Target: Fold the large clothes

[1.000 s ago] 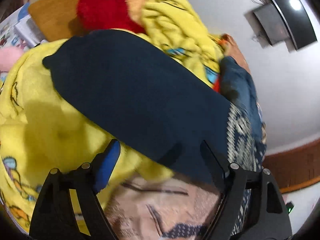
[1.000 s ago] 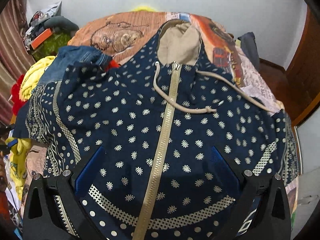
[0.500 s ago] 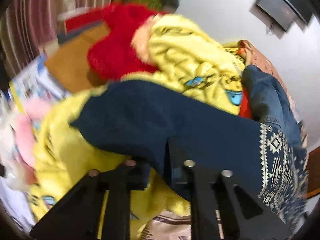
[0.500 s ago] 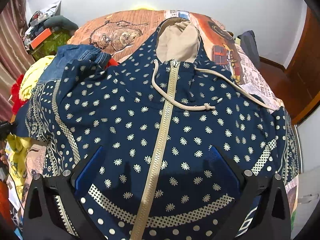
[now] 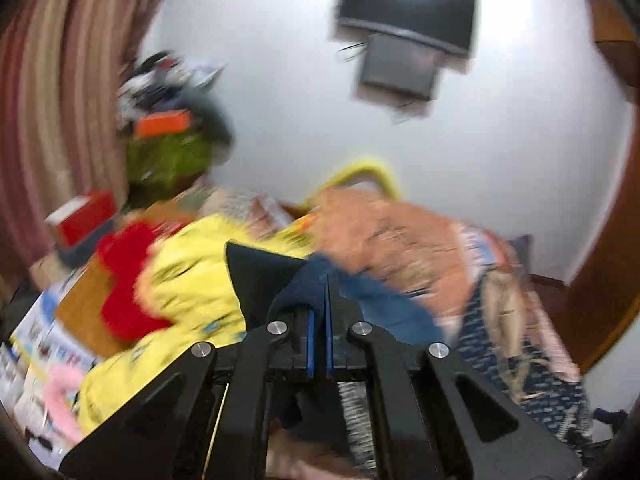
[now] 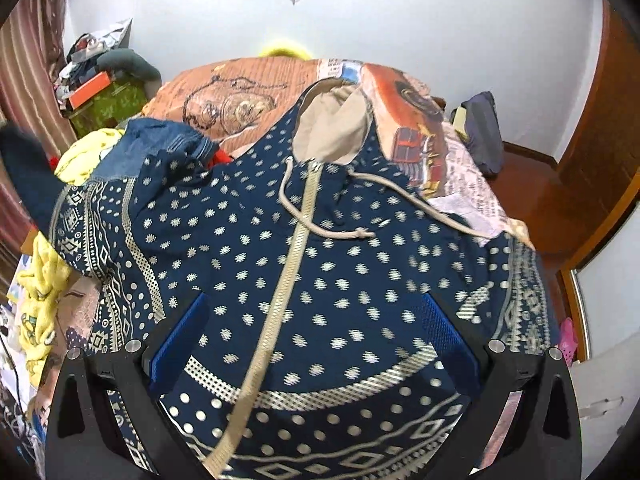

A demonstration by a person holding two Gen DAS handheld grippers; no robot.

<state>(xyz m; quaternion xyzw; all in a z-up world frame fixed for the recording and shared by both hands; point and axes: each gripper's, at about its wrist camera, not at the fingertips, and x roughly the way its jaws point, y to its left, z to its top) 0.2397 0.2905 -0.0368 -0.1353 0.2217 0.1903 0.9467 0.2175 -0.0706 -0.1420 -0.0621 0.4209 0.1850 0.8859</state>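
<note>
A navy hoodie (image 6: pixel 320 264) with white dots, a beige zipper and a beige-lined hood lies front-up on the bed. Its left sleeve (image 6: pixel 32 184), plain navy at the cuff, is lifted at the far left. In the blurred left wrist view my left gripper (image 5: pixel 318 300) is shut on that navy sleeve cuff (image 5: pixel 268 276), which stands up past the fingers. My right gripper (image 6: pixel 312 336) is open and empty, hovering over the hoodie's lower front, its blue pads on either side of the zipper.
A yellow fleece blanket (image 6: pixel 44 304) and a red garment (image 5: pixel 124 280) lie piled left of the bed. Jeans (image 6: pixel 160 144) lie by the hoodie's left shoulder. An orange printed bedspread (image 6: pixel 240 92) covers the bed. A wall TV (image 5: pixel 408 12), a curtain (image 5: pixel 48 120) and a wooden door (image 6: pixel 600 152) surround it.
My left gripper closed on the navy sleeve cuff and lifted it, swinging up so the wall and TV show. The right gripper stayed open over the hoodie.
</note>
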